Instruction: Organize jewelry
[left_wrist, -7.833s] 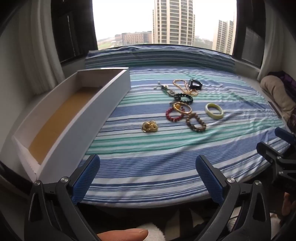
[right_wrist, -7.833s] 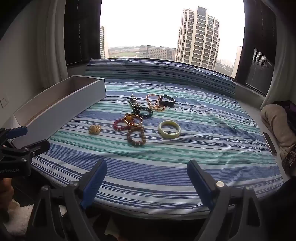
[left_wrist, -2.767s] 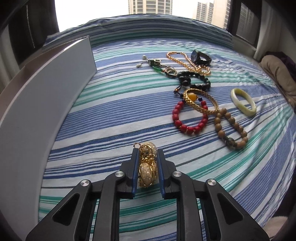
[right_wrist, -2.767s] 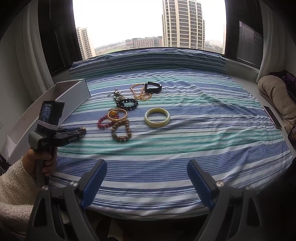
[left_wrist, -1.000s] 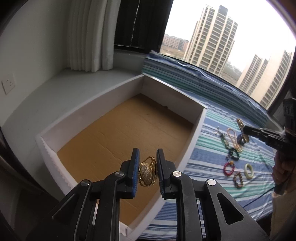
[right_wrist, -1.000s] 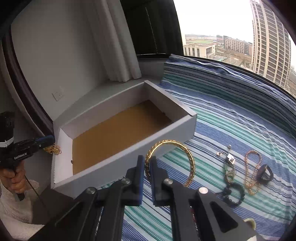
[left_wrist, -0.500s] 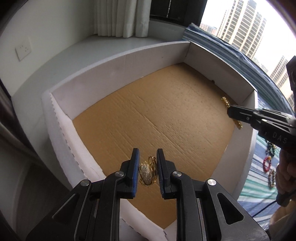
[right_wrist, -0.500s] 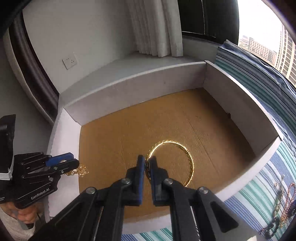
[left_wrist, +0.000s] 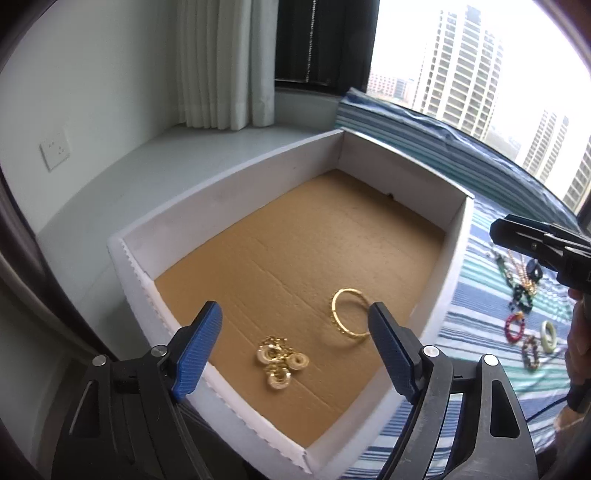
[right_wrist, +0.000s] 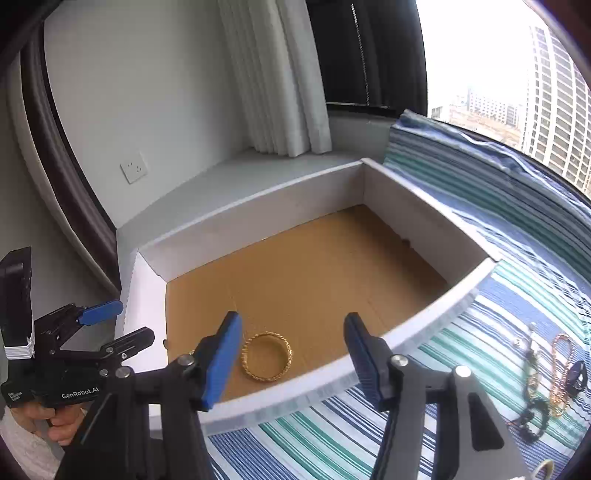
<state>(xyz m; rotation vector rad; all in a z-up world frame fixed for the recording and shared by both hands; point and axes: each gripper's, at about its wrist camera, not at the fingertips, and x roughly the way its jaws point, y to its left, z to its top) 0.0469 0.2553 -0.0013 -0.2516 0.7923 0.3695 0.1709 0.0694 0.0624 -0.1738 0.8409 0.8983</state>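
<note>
Both tongs stand wide apart and hold nothing: the left tongs (left_wrist: 295, 350) hang over the near corner of the box (left_wrist: 452, 236), where the gold charm (left_wrist: 281, 363) and the bangle (left_wrist: 349, 313) lie on the brown floor. The other jewelry (left_wrist: 524, 314) lies on the striped bed at the right edge of the left view. In the right view it is at lower right, so I judge the right tongs (right_wrist: 291, 363) are nearer for the next pick.
</note>
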